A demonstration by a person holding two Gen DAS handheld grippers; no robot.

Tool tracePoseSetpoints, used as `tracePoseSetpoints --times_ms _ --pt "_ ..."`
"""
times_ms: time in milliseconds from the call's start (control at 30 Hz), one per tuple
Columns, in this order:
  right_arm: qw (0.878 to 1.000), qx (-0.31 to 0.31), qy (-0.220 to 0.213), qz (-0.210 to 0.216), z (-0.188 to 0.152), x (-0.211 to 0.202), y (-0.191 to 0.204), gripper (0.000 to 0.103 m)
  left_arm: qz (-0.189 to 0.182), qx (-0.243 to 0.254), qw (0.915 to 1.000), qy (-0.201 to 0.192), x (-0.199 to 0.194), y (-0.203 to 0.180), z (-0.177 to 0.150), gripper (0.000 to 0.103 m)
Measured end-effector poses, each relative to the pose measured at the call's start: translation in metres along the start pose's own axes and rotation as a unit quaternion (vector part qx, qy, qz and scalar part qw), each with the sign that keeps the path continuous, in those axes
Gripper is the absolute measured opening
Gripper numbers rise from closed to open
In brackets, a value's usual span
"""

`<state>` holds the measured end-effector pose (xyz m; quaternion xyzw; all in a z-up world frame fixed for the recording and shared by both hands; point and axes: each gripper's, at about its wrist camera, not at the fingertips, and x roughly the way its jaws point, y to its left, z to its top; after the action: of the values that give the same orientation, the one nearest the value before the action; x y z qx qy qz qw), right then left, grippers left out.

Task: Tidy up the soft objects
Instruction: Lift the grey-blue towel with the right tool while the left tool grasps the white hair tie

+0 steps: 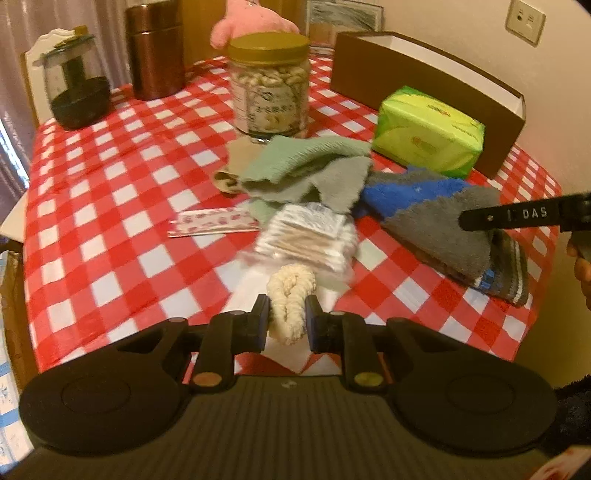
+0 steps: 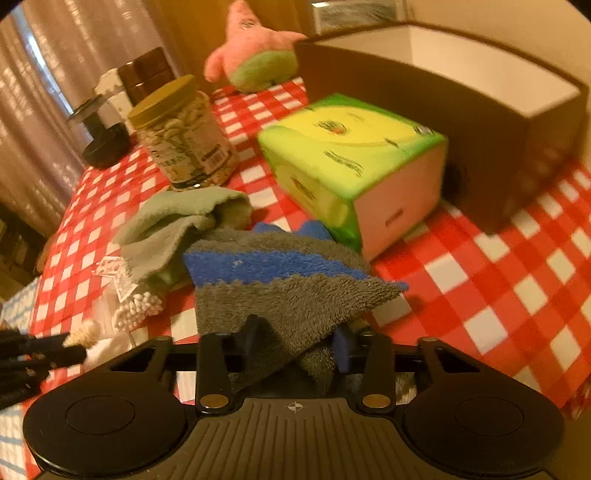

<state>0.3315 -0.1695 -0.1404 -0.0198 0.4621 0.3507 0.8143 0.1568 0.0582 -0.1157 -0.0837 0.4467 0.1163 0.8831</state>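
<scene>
Left tongs pinch a knotted cream rope — right tongs clamp a fuzzy grey-blue sock.

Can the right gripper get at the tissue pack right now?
Probably not yet. The right gripper is already shut on the grey-blue cloth, which drapes between it and the tissue pack. It would have to drop the cloth first.

Cream wall with socket, sheer curtains, warm light
</scene>
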Motion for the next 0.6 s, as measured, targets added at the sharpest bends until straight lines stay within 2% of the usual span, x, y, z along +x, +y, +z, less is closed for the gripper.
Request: tracePoseSetpoints --times_ms 67,167,600 --pt "1.000 -0.017 -0.012 0.002 0.000 -0.003 0.004 0.018 0.007 -0.005 1.0000 -0.004 -0.004 0.003 0.002 0.018" --pt "0.999 -0.034 -0.030 0.012 0.001 -0.007 0.010 0.014 0.013 -0.011 0.9998 -0.013 -0.010 0.007 0.004 0.018" --pt "0.987 -0.025 -0.143 0.076 0.028 -0.070 0.017 0.012 0.019 -0.010 0.9987 -0.047 -0.038 0.001 0.022 0.018"
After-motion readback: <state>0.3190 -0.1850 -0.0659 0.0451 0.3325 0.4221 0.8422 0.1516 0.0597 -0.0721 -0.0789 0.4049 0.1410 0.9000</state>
